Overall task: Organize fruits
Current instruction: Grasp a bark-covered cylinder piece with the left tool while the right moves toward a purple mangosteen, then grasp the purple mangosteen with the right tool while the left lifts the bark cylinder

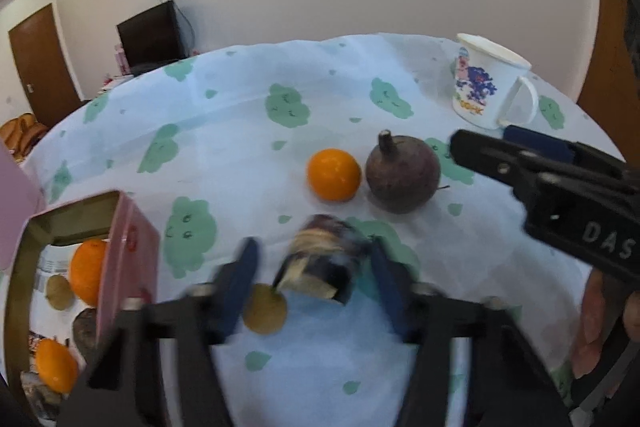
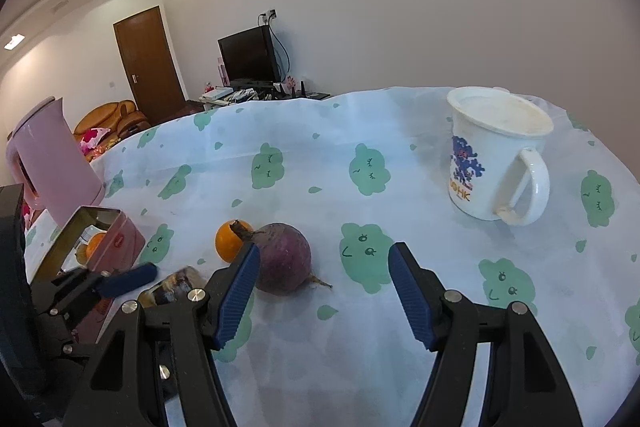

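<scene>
Motion blur smears the dark, tan-striped object [image 1: 320, 259] between the left gripper [image 1: 312, 287] fingers; what it is cannot be told. A brownish round fruit [image 1: 266, 309] sits half hidden behind the left finger. The pink tin [image 1: 128, 259] runs off the picture's edge, its wall covering part of the fruit inside. From the right wrist, the beetroot [image 2: 282, 257] hides much of the orange [image 2: 228, 241].

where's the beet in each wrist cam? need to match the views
Left wrist: beet right of centre, just right of the orange.
Right wrist: beet lower centre, partly behind the right gripper's left finger; orange behind-left.
Shared landmark: white mug toward the right.
</scene>
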Demonstrator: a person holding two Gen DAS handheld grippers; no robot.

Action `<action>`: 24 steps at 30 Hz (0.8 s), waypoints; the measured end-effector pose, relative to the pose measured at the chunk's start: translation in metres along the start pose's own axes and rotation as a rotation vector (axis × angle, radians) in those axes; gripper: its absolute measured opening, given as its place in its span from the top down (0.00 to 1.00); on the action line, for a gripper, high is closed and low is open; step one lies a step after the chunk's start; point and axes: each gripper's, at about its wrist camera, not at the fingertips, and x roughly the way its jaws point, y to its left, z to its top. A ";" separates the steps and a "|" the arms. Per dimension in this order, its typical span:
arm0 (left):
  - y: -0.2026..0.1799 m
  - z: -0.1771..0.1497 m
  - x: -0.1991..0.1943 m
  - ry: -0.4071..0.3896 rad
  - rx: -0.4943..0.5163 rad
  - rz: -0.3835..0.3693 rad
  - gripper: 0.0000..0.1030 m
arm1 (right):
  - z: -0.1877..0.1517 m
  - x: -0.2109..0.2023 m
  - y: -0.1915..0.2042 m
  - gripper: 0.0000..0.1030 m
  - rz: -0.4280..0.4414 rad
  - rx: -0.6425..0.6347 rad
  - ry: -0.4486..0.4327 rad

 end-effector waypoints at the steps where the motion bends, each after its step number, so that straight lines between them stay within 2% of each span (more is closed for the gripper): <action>1: 0.000 0.000 0.000 -0.002 -0.001 -0.002 0.59 | 0.000 0.002 0.001 0.34 0.006 0.000 0.003; 5: 0.008 0.000 -0.002 -0.011 -0.033 -0.033 0.59 | 0.002 0.008 0.008 0.34 0.015 -0.007 0.005; 7: 0.017 0.003 -0.009 -0.054 -0.059 -0.002 0.59 | 0.002 0.010 0.013 0.34 0.021 -0.018 0.009; 9: 0.025 0.006 -0.018 -0.094 -0.091 -0.003 0.59 | 0.002 0.013 0.017 0.34 0.030 -0.029 0.018; 11: 0.030 0.007 -0.021 -0.125 -0.088 0.055 0.59 | 0.002 0.018 0.021 0.34 0.041 -0.043 0.032; 13: 0.035 0.008 -0.018 -0.122 -0.106 0.091 0.60 | 0.003 0.023 0.024 0.34 0.041 -0.052 0.046; 17: 0.040 0.007 -0.018 -0.128 -0.135 0.092 0.59 | 0.004 0.034 0.032 0.34 0.033 -0.084 0.081; 24: 0.045 0.006 -0.016 -0.133 -0.132 0.176 0.60 | 0.004 0.054 0.037 0.34 0.000 -0.098 0.136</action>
